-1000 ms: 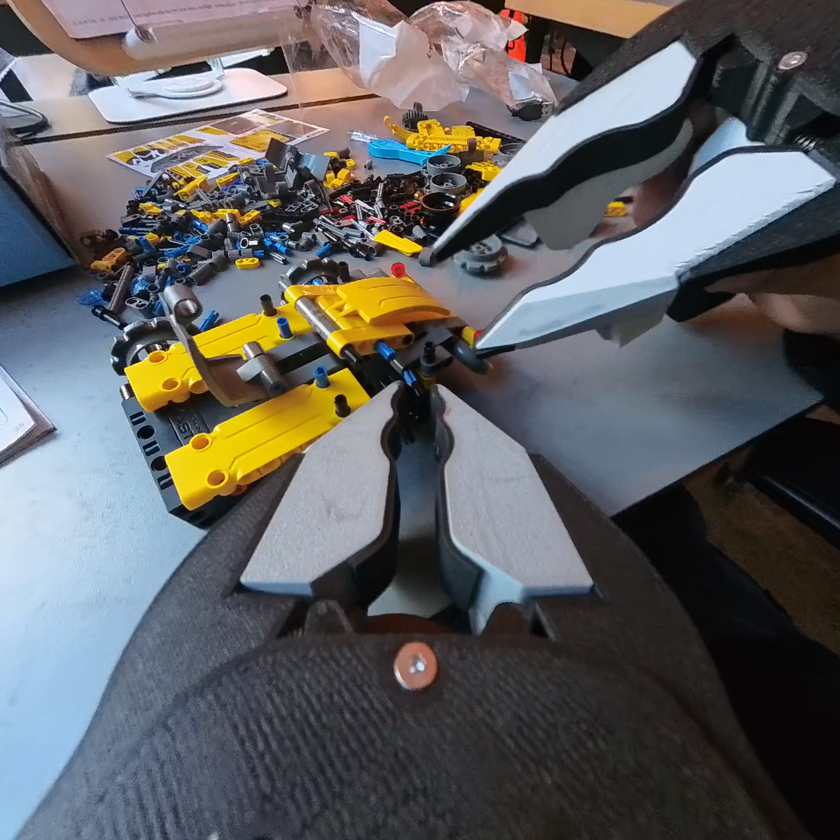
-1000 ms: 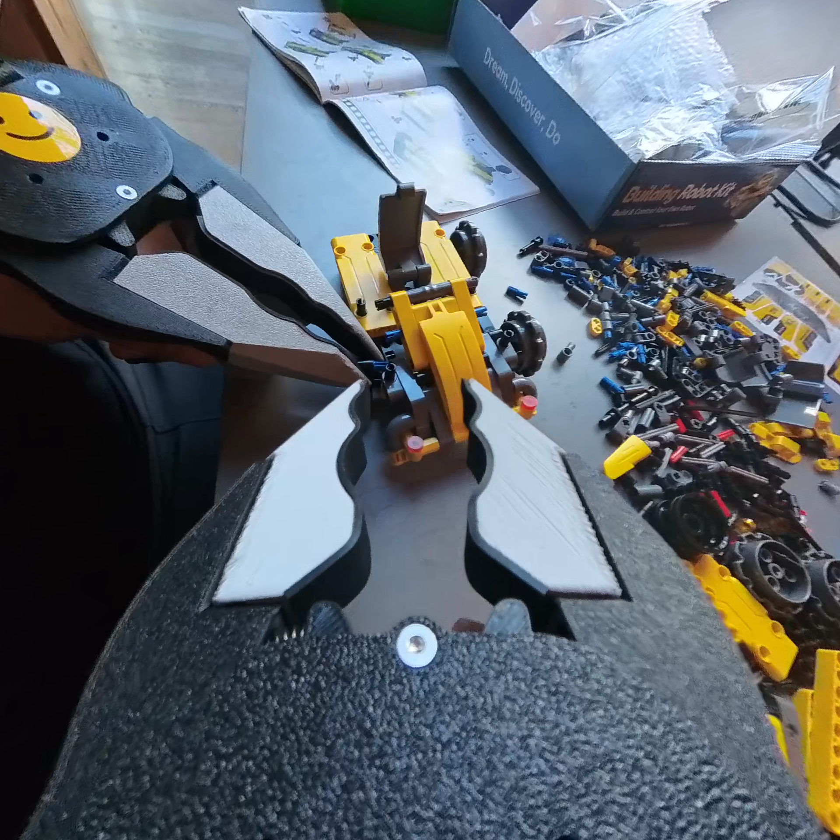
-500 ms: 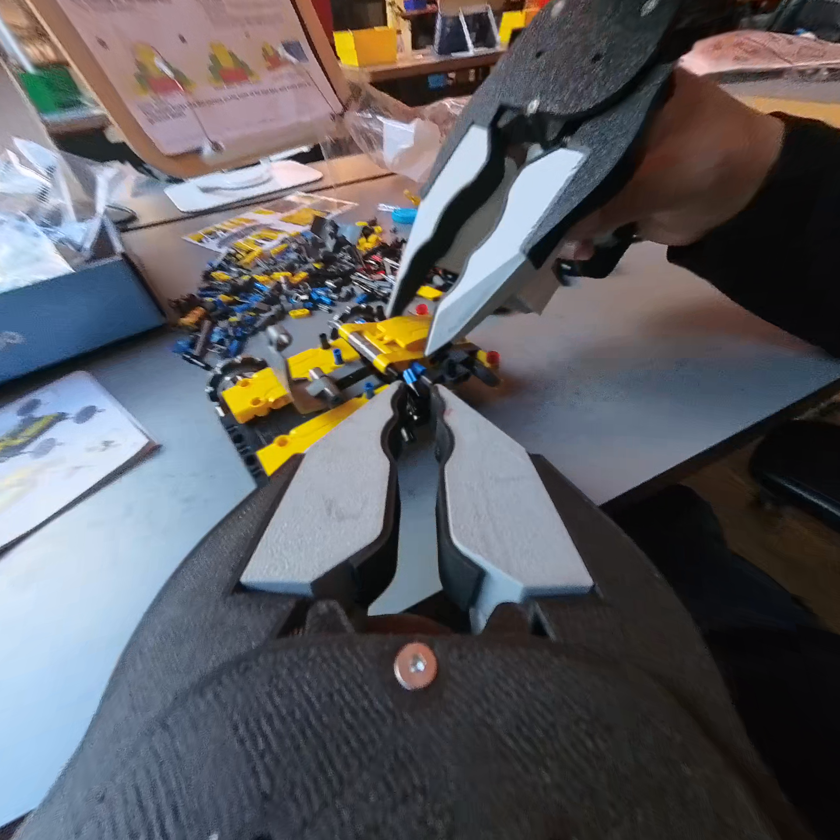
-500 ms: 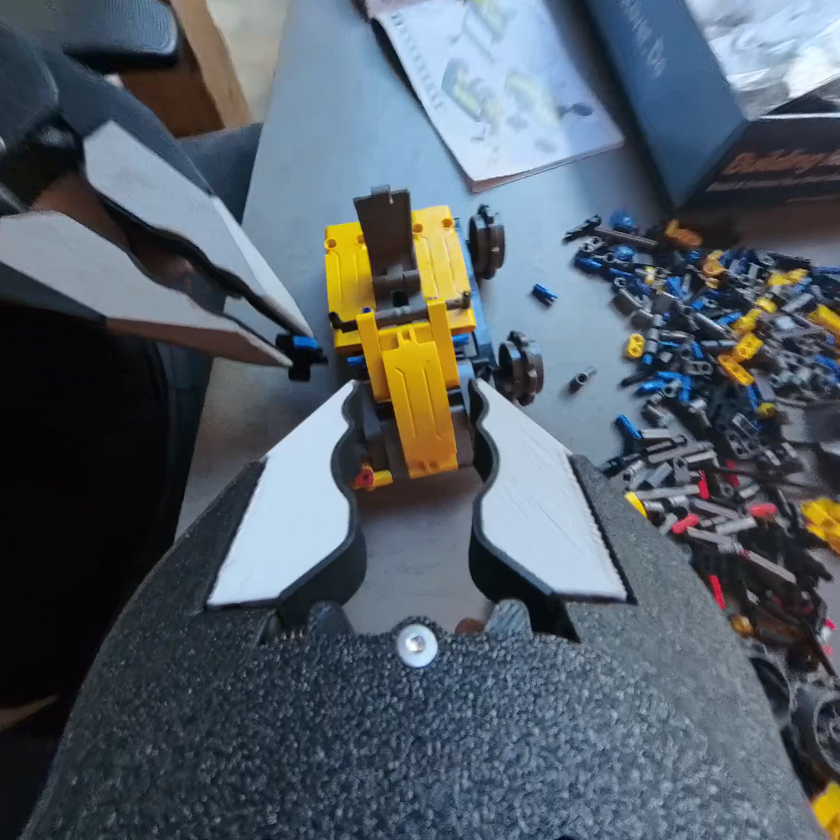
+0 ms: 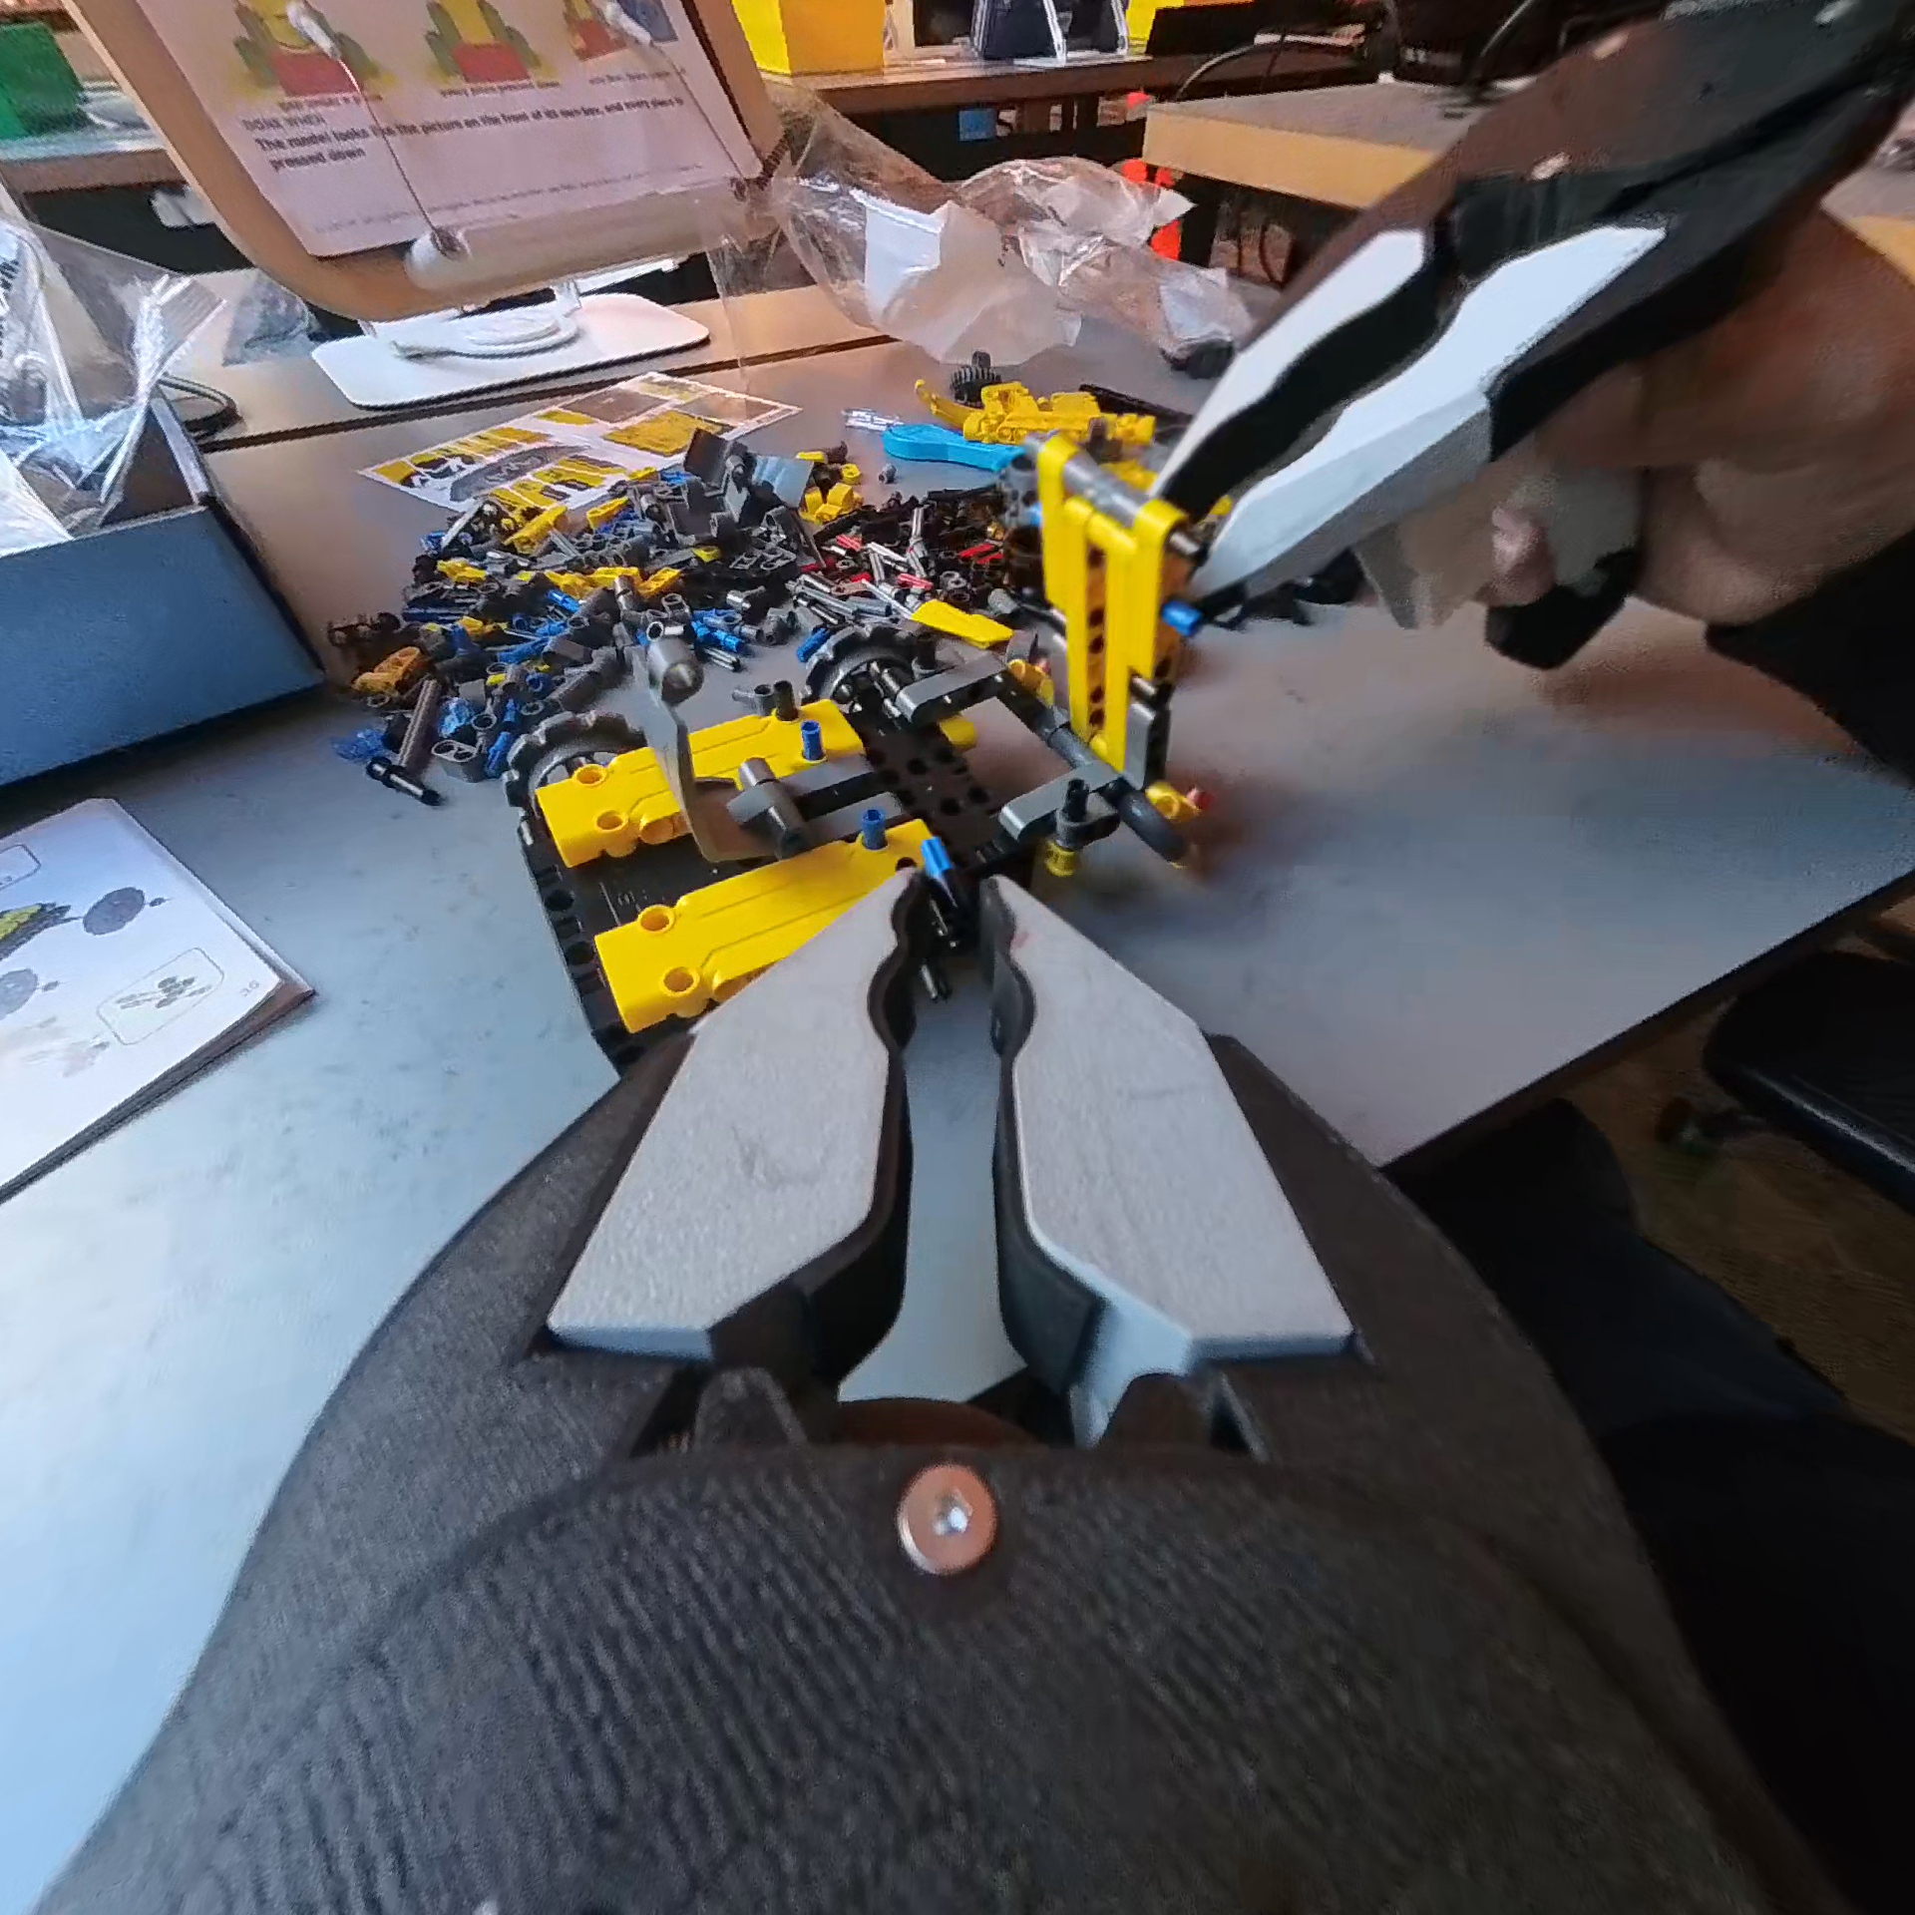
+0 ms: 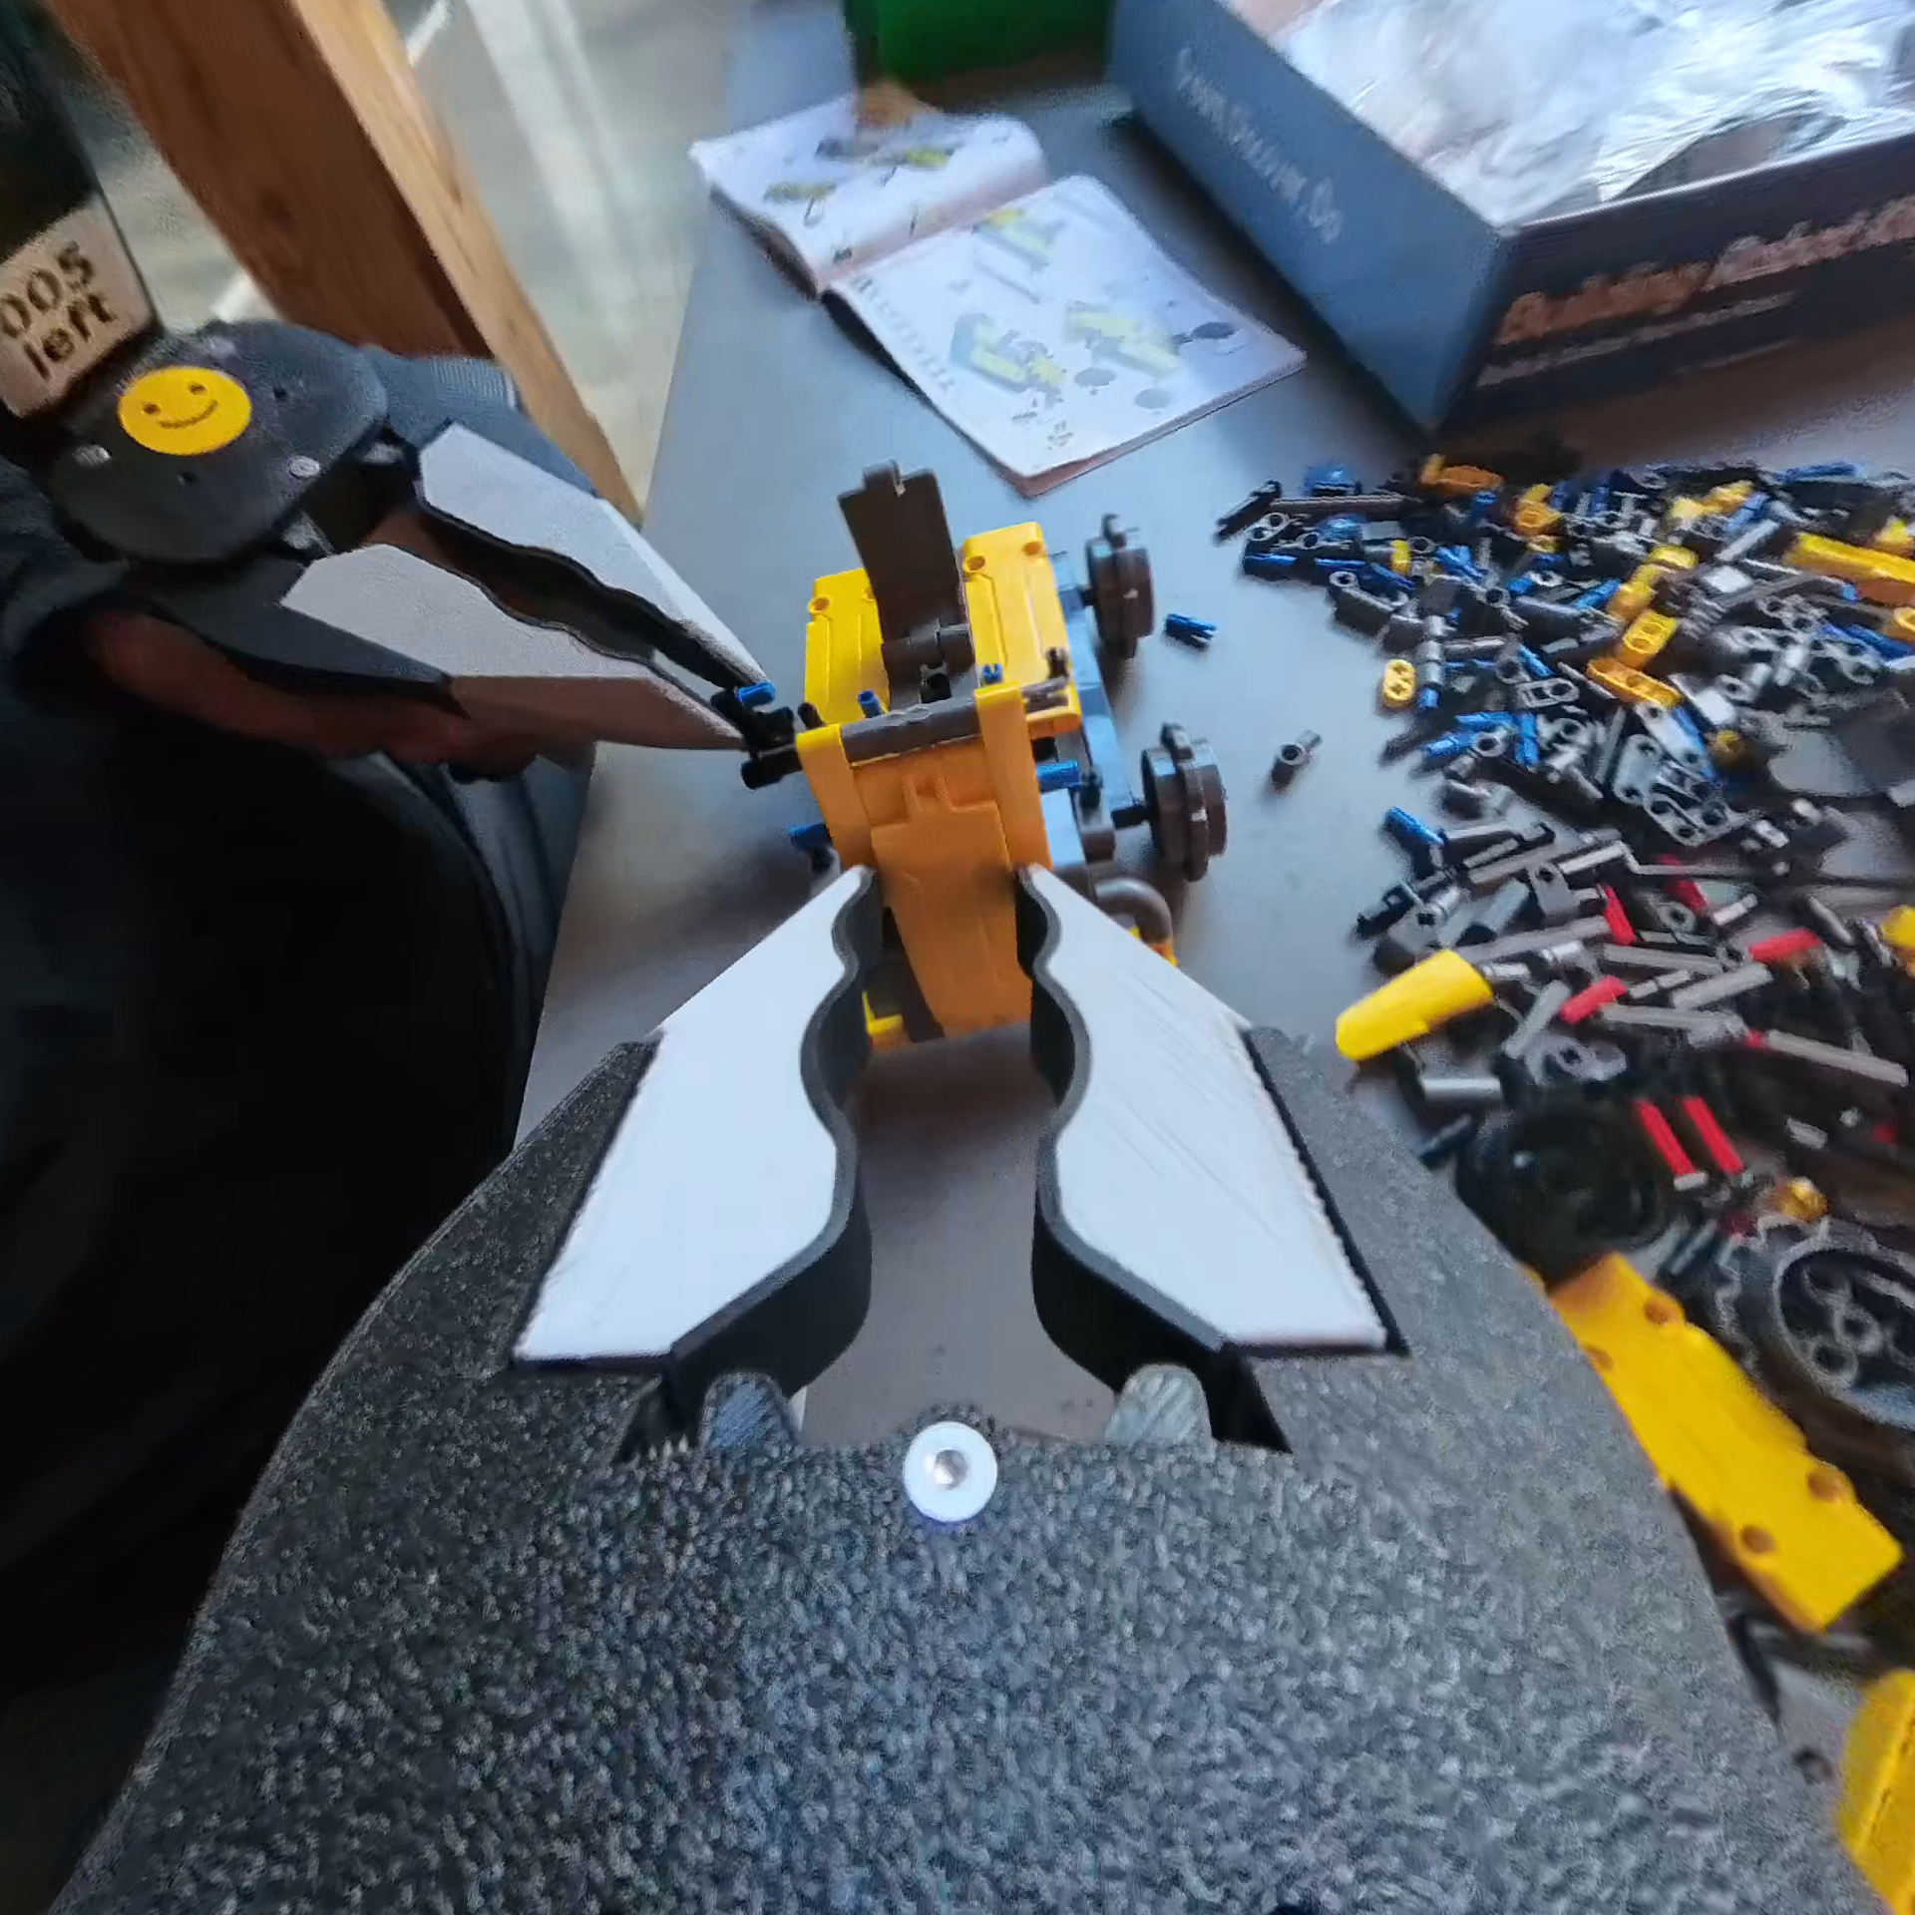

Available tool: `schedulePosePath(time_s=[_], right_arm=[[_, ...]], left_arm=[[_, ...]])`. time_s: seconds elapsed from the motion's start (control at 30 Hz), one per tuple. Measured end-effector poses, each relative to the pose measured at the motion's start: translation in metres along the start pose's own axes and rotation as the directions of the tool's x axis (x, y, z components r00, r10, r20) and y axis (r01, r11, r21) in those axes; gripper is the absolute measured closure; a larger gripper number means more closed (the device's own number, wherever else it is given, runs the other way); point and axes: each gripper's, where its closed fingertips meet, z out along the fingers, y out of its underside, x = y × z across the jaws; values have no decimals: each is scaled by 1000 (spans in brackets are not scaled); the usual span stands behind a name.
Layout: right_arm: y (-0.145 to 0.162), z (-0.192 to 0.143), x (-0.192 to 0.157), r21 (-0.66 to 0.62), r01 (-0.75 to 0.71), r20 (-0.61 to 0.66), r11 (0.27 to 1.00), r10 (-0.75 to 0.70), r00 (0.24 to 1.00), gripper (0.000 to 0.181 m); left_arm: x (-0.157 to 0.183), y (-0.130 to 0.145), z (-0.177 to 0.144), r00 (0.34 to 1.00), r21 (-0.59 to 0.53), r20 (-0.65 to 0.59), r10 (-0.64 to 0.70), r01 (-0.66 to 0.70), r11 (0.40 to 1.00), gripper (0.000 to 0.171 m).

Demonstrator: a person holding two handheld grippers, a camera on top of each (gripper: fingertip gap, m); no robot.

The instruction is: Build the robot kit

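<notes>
A yellow and black brick-built vehicle (image 5: 725,922) lies on the grey table; it also shows in the right wrist view (image 6: 1000,591). My right gripper (image 6: 943,881) is shut on the vehicle's yellow hood panel (image 6: 933,829) and holds it tilted up on its hinge. In the left wrist view the right gripper (image 5: 1176,549) holds the hood panel (image 5: 1104,622) nearly upright. My left gripper (image 5: 948,896) is shut on a small black connector with a blue pin (image 5: 938,912). In the right wrist view the left gripper (image 6: 751,715) holds this connector (image 6: 767,725) against the vehicle's left side by the hood hinge.
A pile of loose parts (image 5: 674,580) (image 6: 1606,725) lies beyond the vehicle. An open instruction booklet (image 5: 93,984) (image 6: 1036,311) and a blue box (image 5: 124,622) (image 6: 1451,238) stand nearby. A loose yellow panel (image 6: 1710,1451) and black wheels (image 6: 1845,1337) lie close right. The table edge (image 5: 1554,1036) runs on the right. Left tips to right tips: about 8 cm.
My right gripper has closed on the hood panel and swung it from flat to upright. My left gripper has brought the connector back to the vehicle's side.
</notes>
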Motion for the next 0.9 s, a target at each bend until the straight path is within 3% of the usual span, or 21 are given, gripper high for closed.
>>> schedulePosePath(time_s=[0.17, 0.27, 0.33, 0.43, 0.53, 0.6, 0.67, 0.7, 0.83, 0.9], right_arm=[[33, -23, 8, -17, -88, -86, 996, 87, 993, 167], [45, -39, 11, -34, -132, -187, 991, 123, 975, 151], [17, -53, -5, 65, -97, -203, 993, 109, 973, 150], [-45, -48, -54, 157, 102, -158, 982, -77, 984, 161], [-57, -12, -47, -22, 199, -195, 980, -199, 960, 163], [-58, 14, -37, -99, 185, -111, 978, -196, 974, 160], [-59, 37, -33, -185, 165, -17, 969, -171, 985, 142], [-58, 46, -32, -233, 184, 10, 955, -187, 982, 141], [-32, 58, -17, -469, 236, 22, 851, -255, 967, 158], [-21, 49, -11, -515, 204, -9, 832, -243, 970, 165]], left_arm=[[5, -4, -1, 1000, 6, -10, 28, -28, 1000, 166], [8, -1, 2, 999, -7, -23, 37, -38, 999, 166], [11, 2, 5, 999, -18, -33, 36, -37, 999, 166], [14, 6, 9, 999, -28, -48, 21, -22, 999, 166], [13, 9, 10, 999, -33, -45, 30, -31, 999, 166], [14, 10, 8, 998, -36, -48, 28, -30, 999, 166], [12, 7, 5, 998, -24, -43, 42, -43, 999, 166], [12, 3, 4, 998, -11, -39, 53, -54, 998, 166], [4, -7, 2, 997, 18, -25, 75, -74, 997, 166], [1, -6, 5, 997, 10, -30, 68, -67, 998, 166]])
